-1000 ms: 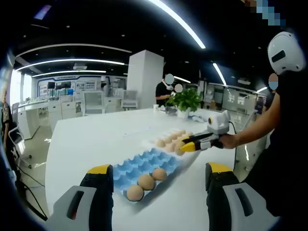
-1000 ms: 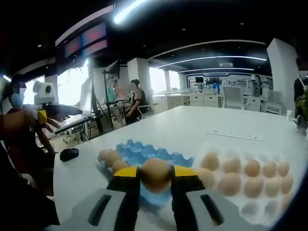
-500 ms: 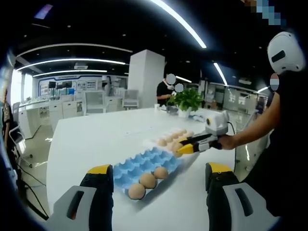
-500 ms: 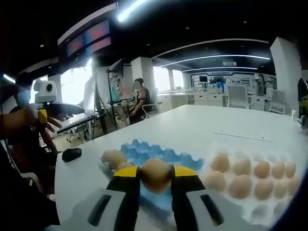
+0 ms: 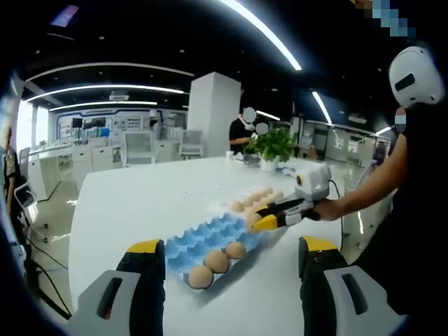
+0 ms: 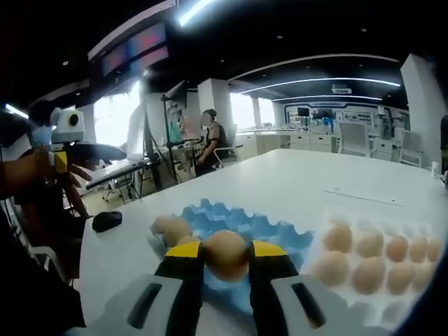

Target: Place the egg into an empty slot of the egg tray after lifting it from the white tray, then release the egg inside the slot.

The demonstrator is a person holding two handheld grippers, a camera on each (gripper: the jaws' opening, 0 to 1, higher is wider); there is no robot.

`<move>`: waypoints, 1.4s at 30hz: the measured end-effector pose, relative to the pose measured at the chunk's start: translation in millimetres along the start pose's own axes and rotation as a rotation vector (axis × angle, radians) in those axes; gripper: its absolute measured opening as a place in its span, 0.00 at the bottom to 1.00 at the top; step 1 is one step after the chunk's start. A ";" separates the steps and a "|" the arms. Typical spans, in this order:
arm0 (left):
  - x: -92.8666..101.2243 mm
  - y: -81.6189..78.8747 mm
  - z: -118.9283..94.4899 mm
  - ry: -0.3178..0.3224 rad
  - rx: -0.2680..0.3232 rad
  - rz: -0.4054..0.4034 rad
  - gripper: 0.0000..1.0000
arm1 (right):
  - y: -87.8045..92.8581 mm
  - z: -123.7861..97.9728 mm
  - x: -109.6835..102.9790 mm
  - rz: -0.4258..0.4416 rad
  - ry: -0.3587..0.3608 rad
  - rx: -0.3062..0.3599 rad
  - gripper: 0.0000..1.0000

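A large white table [image 5: 140,203] carries a green plant [image 5: 269,145] in a white pot at its far end. Behind it stands a white pillar [image 5: 211,115], with a person [image 5: 238,134] just beside it. A black mouse [image 6: 106,220] lies near the table edge. Another person [image 6: 208,138] sits at a desk further back.

In the right gripper view, the yellow-tipped jaws of the right gripper [image 6: 225,256] cover both flanks of the egg [image 6: 225,254], which in turn hides the slots of the blue egg tray [image 6: 241,225] directly behind it. Beside the blue egg tray, the white tray [image 6: 381,308] is washed out and runs off the picture's right edge, so its far slots and egg count cannot be told. In the left gripper view, the egg held over the blue egg tray [image 5: 203,241] by the right gripper [image 5: 260,221] is too small to make out clearly.
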State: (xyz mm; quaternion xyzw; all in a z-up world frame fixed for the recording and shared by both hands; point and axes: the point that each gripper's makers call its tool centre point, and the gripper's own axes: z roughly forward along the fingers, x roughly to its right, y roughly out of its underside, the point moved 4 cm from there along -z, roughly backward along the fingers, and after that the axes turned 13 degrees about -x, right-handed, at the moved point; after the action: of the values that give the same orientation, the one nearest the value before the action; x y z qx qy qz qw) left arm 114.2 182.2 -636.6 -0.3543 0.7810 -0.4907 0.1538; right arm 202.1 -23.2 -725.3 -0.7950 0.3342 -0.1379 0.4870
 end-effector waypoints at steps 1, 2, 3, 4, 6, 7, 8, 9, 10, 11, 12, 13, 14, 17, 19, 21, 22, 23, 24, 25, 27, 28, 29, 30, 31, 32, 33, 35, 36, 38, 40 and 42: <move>0.2 -0.1 0.1 0.000 -0.001 0.000 0.79 | 0.9 2.1 -0.1 -0.002 -0.001 -0.003 0.24; 0.2 -0.2 0.0 -0.001 0.000 -0.001 0.79 | 1.6 3.5 0.0 -0.001 -0.002 -0.007 0.24; 0.1 -0.4 -0.1 -0.002 0.001 -0.003 0.79 | 2.4 4.8 0.1 -0.001 -0.001 -0.010 0.24; -0.1 -0.4 -0.4 -0.003 0.001 -0.003 0.79 | 3.5 6.5 -0.1 -0.002 -0.003 -0.014 0.25; -0.3 -0.3 -0.8 -0.004 0.001 -0.005 0.79 | 5.5 8.5 -0.4 -0.006 -0.002 -0.021 0.25; -0.3 -0.2 -0.9 -0.005 0.000 -0.005 0.79 | 6.2 9.4 -0.3 -0.004 -0.004 -0.023 0.25; -0.2 0.0 -1.3 -0.005 -0.001 -0.004 0.79 | 7.5 10.5 -1.1 -0.002 -0.008 -0.029 0.25; -0.2 0.0 -1.4 -0.006 -0.002 -0.004 0.79 | 8.2 10.9 -1.1 -0.008 -0.005 -0.030 0.25; -0.7 0.2 -1.6 -0.008 -0.001 -0.006 0.79 | 9.1 11.9 -0.5 -0.006 -0.008 -0.033 0.25; -0.8 0.2 -1.7 -0.008 0.000 -0.008 0.79 | 10.0 12.4 -0.6 -0.002 -0.011 -0.037 0.25; -1.0 0.4 -1.7 -0.009 0.000 -0.009 0.79 | 10.6 12.7 -0.4 -0.005 -0.008 -0.037 0.25; -1.3 0.6 -1.9 -0.009 0.000 -0.008 0.79 | 11.9 13.7 -0.4 -0.004 -0.011 -0.043 0.25; -1.4 0.8 -1.9 -0.009 -0.001 -0.009 0.79 | 12.5 14.3 -0.2 -0.004 -0.010 -0.044 0.25; -1.5 1.3 -1.7 -0.009 -0.003 -0.009 0.79 | 14.4 16.7 0.1 -0.005 -0.014 -0.051 0.25; -1.9 1.4 -1.7 -0.009 -0.003 -0.009 0.79 | 15.3 18.4 0.0 -0.012 -0.015 -0.054 0.25; -2.3 1.2 -1.6 -0.010 -0.002 -0.011 0.79 | 16.5 20.6 0.0 -0.012 -0.017 -0.056 0.25; -2.4 0.9 -1.5 -0.010 -0.002 -0.011 0.79 | 16.9 21.3 -0.2 -0.011 -0.019 -0.059 0.25; -2.2 0.6 -1.2 -0.009 -0.002 -0.009 0.79 | 17.9 22.3 -0.5 -0.018 -0.016 -0.063 0.25; -2.2 0.5 -1.2 -0.008 -0.003 -0.008 0.79 | 18.3 22.7 -0.5 -0.019 -0.016 -0.063 0.25; -2.2 0.4 -1.2 -0.008 -0.003 -0.008 0.79 | 18.9 23.1 -0.7 -0.017 -0.021 -0.065 0.25; -2.6 -0.1 -1.3 -0.008 -0.001 -0.009 0.79 | 21.1 23.9 -1.1 -0.029 -0.019 -0.071 0.25; -3.0 -0.1 -1.5 -0.009 -0.001 -0.008 0.79 | 22.8 24.4 -2.2 -0.037 -0.028 -0.072 0.25; -3.4 0.0 -1.6 -0.009 -0.001 -0.008 0.79 | 23.4 24.6 -2.3 -0.036 -0.028 -0.071 0.25; -3.7 0.2 -1.6 -0.009 -0.002 -0.009 0.79 | 24.1 25.3 -3.0 -0.040 -0.032 -0.073 0.25; -3.8 0.3 -1.6 -0.009 -0.002 -0.008 0.79 | 25.2 26.7 -4.1 -0.057 -0.031 -0.077 0.25; -4.0 0.6 -1.7 -0.009 -0.003 -0.008 0.79 | 25.3 27.3 -5.0 -0.073 -0.029 -0.074 0.25; -3.9 0.6 -1.6 -0.008 -0.003 -0.007 0.79 | 26.9 28.6 -7.9 -0.076 -0.042 -0.084 0.25; -4.0 0.7 -1.7 -0.008 -0.004 -0.006 0.79 | 26.4 28.1 -8.7 -0.088 -0.039 -0.075 0.25; -4.1 0.5 -1.8 -0.008 -0.003 -0.007 0.79 | 26.4 27.7 -8.2 -0.082 -0.044 -0.076 0.25; -4.2 0.3 -2.1 -0.009 -0.002 -0.008 0.79 | 26.4 27.3 -8.0 -0.105 -0.041 -0.070 0.26; -4.1 0.3 -1.9 -0.009 -0.003 -0.007 0.79 | 26.5 27.7 -8.7 -0.091 -0.059 -0.068 0.26; -3.6 -0.1 -1.7 -0.007 -0.004 -0.005 0.79 | 27.0 26.9 -9.1 -0.125 -0.054 -0.064 0.26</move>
State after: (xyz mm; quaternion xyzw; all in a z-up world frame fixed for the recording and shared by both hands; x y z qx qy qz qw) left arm 115.8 185.8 -636.1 -0.3583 0.7807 -0.4881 0.1548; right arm 199.3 -6.9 -760.8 -0.8330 0.2748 -0.1357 0.4606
